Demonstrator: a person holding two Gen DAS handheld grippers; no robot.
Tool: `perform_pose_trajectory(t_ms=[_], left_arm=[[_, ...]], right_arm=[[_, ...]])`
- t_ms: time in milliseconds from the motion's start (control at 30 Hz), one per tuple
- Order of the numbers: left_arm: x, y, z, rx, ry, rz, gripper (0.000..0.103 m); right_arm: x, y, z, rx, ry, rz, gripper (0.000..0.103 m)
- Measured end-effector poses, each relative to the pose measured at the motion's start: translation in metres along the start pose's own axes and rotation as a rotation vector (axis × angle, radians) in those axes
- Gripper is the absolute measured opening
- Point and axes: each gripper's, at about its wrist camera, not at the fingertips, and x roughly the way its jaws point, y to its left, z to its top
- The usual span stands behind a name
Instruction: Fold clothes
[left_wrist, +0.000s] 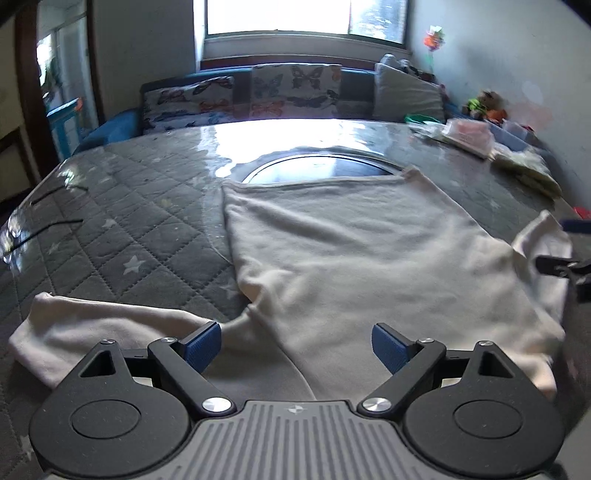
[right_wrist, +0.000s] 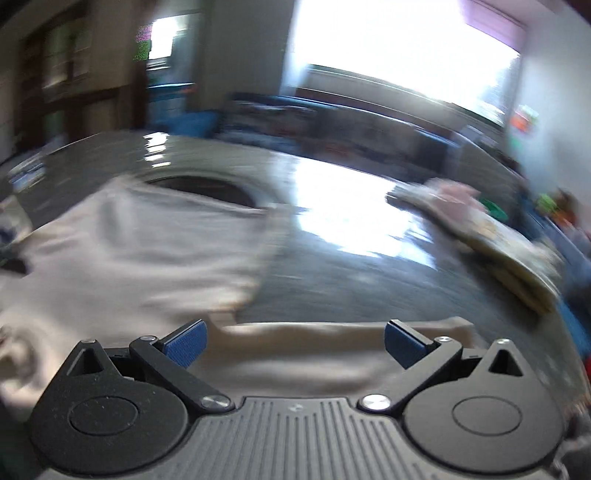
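Observation:
A white long-sleeved garment (left_wrist: 351, 251) lies spread on the grey quilted table cover (left_wrist: 129, 206), hem towards the far side. One sleeve (left_wrist: 103, 332) stretches to the left, just in front of my left gripper (left_wrist: 297, 349), which is open and empty above the garment's near end. My right gripper (right_wrist: 293, 345) is open and empty over the other sleeve (right_wrist: 332, 354); the garment body (right_wrist: 140, 251) lies to its left. The right wrist view is blurred by motion. The right gripper's fingers (left_wrist: 561, 262) show at the right edge of the left wrist view.
A round glass turntable (left_wrist: 321, 168) sits mid-table, partly under the garment. A stack of folded items (left_wrist: 476, 140) lies at the table's far right, also in the right wrist view (right_wrist: 491, 240). A sofa with butterfly cushions (left_wrist: 280, 92) stands behind the table.

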Motion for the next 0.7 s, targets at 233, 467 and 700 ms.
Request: perform_pose_trajectory(t_ms=[233, 467, 700], left_arm=[[-0.027, -0.023, -0.007, 0.1, -0.037, -0.108, 0.091], [-0.036, -0.05, -0.017, 0.234, -0.034, -0.255, 0.07], [-0.032, -0.073, -0.031, 0.367, -0.024, -0.325, 0.037]], right_arm=[[-0.02, 0.057, 0.008, -0.199, -0.06, 0.172, 0.103], [-0.035, 0.085, 0.005, -0.278, -0.011, 0.314, 0.103], [-0.039, 0.095, -0.006, -0.341, 0.019, 0.305, 0.102]])
